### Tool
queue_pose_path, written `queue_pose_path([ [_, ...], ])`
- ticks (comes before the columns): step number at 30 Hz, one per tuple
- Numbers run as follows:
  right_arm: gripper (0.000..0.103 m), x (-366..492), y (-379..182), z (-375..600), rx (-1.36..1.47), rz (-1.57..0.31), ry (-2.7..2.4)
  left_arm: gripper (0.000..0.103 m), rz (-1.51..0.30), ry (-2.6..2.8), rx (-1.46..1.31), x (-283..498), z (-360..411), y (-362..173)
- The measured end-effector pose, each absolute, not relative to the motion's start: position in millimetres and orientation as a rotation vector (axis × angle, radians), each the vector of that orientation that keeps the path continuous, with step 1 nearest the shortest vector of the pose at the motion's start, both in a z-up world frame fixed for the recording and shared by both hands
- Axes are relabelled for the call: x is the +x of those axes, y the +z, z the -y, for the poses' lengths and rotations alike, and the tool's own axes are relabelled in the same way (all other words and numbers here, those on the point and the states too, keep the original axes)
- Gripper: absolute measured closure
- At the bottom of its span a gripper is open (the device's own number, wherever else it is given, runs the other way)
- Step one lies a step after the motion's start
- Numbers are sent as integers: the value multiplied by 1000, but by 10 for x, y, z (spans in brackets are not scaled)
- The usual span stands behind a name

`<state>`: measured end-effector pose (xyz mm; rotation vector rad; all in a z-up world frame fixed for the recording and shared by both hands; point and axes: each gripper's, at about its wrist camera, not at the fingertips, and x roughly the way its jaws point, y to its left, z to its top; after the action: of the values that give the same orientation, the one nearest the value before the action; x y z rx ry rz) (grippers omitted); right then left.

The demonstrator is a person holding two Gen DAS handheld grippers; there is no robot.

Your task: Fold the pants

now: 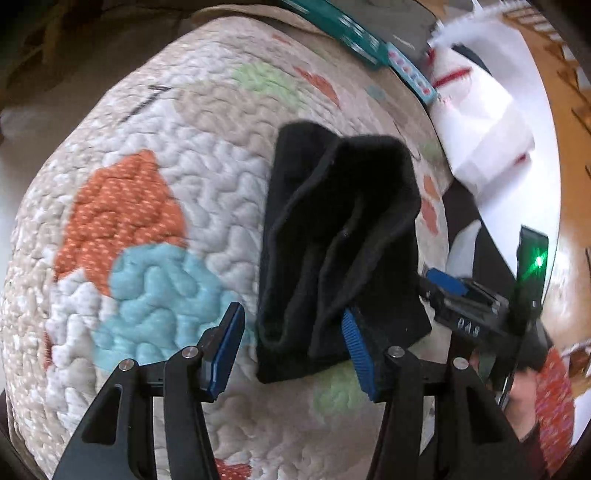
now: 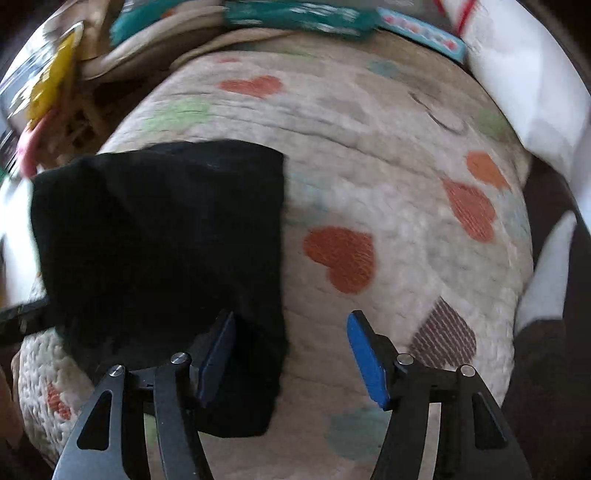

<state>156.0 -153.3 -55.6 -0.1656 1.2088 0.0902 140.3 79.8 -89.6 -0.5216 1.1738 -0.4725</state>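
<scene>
The black pants (image 1: 332, 236) lie folded into a small bundle on a quilted cover with hearts (image 1: 155, 221). My left gripper (image 1: 295, 350) is open, its fingers spread around the bundle's near edge, the right pad against the cloth. My right gripper also shows in the left wrist view (image 1: 458, 291), at the bundle's right side. In the right wrist view the pants (image 2: 159, 251) fill the left half. My right gripper (image 2: 291, 354) is open there, its left finger (image 2: 218, 358) over the pants' near right corner, its right finger (image 2: 367, 360) over bare quilt (image 2: 369, 177).
Teal boxes (image 1: 343, 29) and a white cloth with red stitching (image 1: 480, 122) lie at the quilt's far right edge. In the right wrist view a yellow packet (image 2: 51, 81) and clutter sit at the far left, and white fabric (image 2: 524, 81) at the right.
</scene>
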Motion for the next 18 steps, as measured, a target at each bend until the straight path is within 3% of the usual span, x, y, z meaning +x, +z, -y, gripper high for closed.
queue_pose_path([
  [9, 35, 1423, -273, 1620, -39, -1092, 168, 48, -881, -498, -573, 1395, -1038, -96],
  [13, 35, 1420, -320, 1630, 1, -1091, 163, 46, -922, -524, -527, 1688, -756, -48],
  [18, 35, 1427, -472, 1690, 14, -1120, 157, 46, -1026, -263, -298, 1979, -604, -469],
])
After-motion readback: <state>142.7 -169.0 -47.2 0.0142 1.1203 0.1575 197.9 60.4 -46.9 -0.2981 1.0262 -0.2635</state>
